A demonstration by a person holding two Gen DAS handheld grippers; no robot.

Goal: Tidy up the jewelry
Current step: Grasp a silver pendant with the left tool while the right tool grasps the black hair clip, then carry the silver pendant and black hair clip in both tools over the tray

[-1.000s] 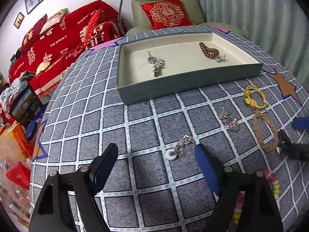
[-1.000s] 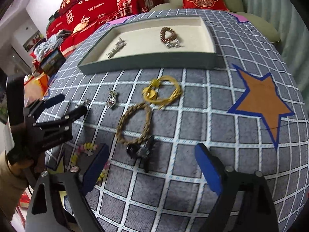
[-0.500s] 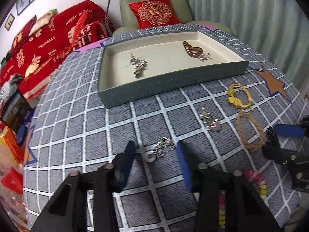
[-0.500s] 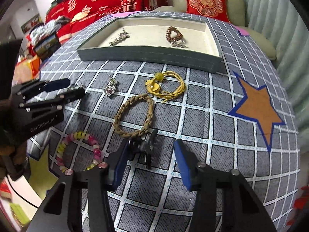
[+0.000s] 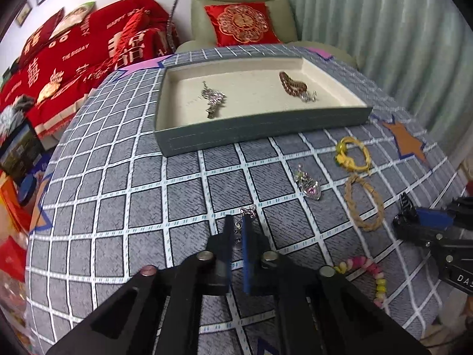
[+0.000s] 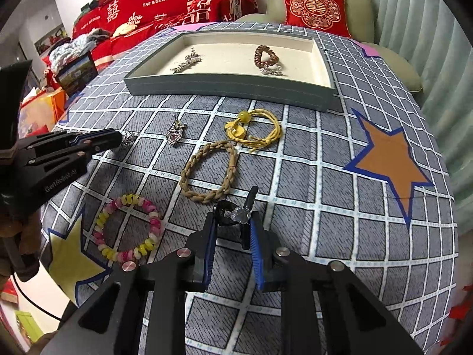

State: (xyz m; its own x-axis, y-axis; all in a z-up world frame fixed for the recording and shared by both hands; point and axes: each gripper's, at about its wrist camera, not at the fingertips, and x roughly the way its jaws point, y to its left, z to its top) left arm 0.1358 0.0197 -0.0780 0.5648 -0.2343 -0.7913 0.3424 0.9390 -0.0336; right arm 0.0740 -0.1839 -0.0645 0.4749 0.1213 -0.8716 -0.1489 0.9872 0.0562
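My left gripper (image 5: 236, 224) is shut on a silver chain (image 5: 247, 210) with a white ring, low on the checked cloth. In the right wrist view its tips (image 6: 116, 139) hold the chain (image 6: 129, 136). My right gripper (image 6: 233, 222) is closing, and its blue pads press on a black hair clip (image 6: 236, 213) with a clear stone. The grey tray (image 5: 260, 130) beyond holds a silver brooch (image 5: 213, 100) and a brown bead bracelet (image 5: 291, 84).
A heart pendant (image 6: 175, 134), a yellow cord bracelet (image 6: 254, 130), a tan braided bracelet (image 6: 210, 174) and a pink-and-yellow bead bracelet (image 6: 127, 227) lie loose on the cloth. An armchair with a red cushion (image 5: 242, 23) stands behind the table.
Both grippers went from wide open to closed. The left one closed around the silver chain, the right one around the black hair clip. Neither hand shifted much.
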